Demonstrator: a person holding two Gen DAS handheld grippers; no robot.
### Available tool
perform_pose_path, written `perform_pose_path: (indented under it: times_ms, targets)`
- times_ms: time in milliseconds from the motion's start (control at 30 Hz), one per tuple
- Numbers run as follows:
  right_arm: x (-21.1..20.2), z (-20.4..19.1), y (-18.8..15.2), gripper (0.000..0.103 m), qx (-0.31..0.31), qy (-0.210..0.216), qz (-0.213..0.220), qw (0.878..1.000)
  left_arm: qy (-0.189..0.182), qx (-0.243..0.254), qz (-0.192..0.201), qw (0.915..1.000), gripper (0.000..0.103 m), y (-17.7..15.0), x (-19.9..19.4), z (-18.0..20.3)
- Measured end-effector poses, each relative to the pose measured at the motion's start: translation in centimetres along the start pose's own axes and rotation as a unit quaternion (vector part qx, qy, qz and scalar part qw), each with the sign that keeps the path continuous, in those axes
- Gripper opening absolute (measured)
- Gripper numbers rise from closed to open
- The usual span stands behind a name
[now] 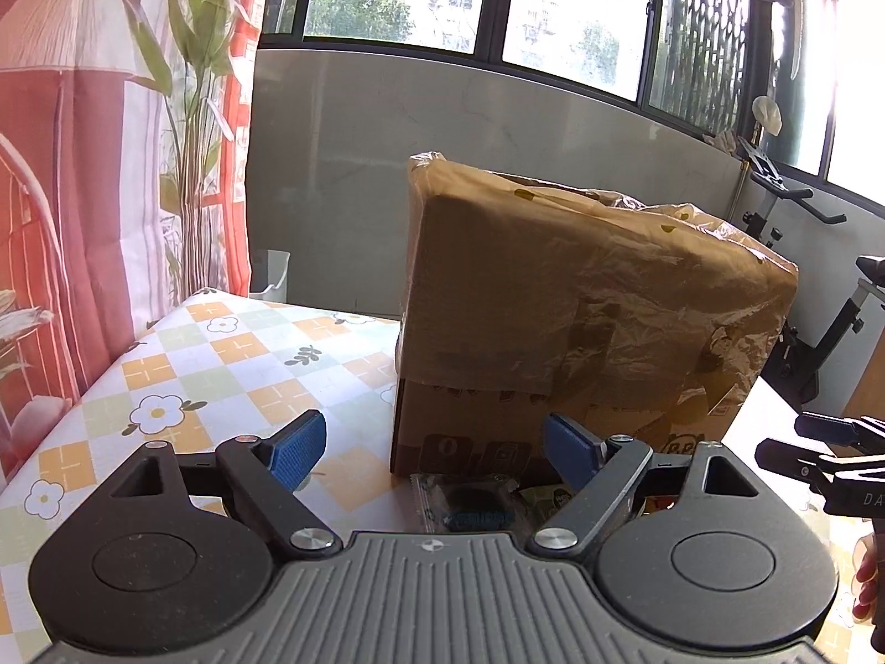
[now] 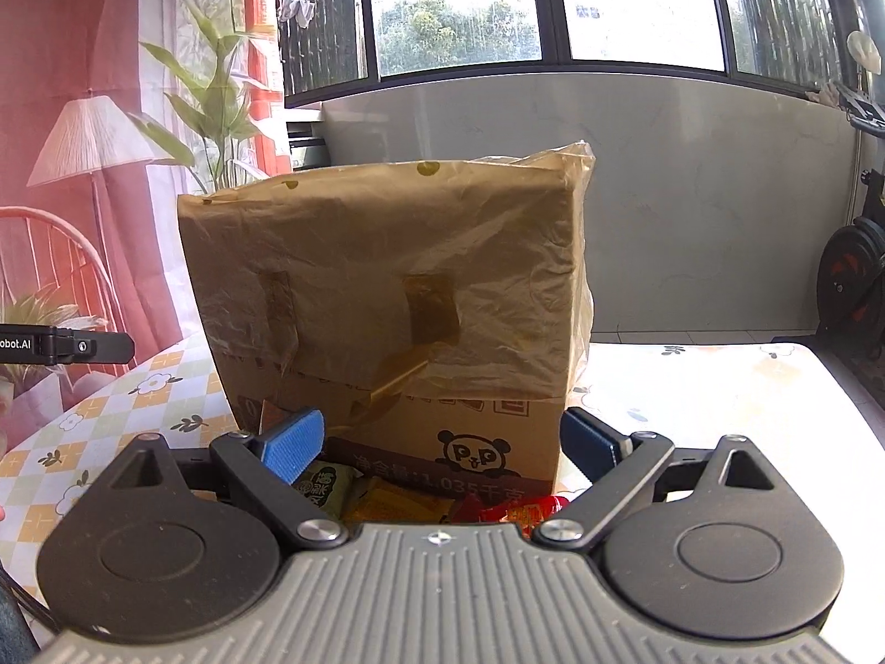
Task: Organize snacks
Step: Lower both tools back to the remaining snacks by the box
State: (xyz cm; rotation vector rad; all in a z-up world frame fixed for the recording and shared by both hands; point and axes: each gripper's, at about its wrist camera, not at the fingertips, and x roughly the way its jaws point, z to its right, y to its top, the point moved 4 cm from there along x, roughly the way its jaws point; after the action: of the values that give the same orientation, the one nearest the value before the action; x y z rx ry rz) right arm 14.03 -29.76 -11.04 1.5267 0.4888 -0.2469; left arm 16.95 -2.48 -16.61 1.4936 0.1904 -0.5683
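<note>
Sunlit, the flower-checked surface [image 1: 182, 365] carries a plastic-lined cardboard box [image 2: 387, 299] with snack packets [image 2: 387, 498] at its base (partly hidden), so both released claws, left claw [image 1: 434, 445] and right claw [image 2: 442, 442], should descend low to pinch one packet.

A home's enclosed balcony: wide windows [image 2: 464, 5] far behind, an exercise bike [image 2: 854, 288] right, flowered cloth on the counter [image 1: 182, 365].

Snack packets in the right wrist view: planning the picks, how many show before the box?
3. A green packet by the left finger, a yellow packet in the middle, a red packet at right; the gripper body may hide more.
</note>
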Motion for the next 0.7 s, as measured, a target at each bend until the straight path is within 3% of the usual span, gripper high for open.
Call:
perform_pose_path:
  times_ms: [367,700]
  targets:
    - [1.1,1.8,-4.4,0.094,0.035,-0.044,-0.015,0.998,0.006,0.015,-0.032,0.9994,0.086,-2.9,0.6,0.3]
    - [1.8,1.7,-6.4,0.094,0.030,-0.059,-0.028,0.997,-0.016,0.037,-0.083,0.9957,0.082,-6.3,1.6,1.8]
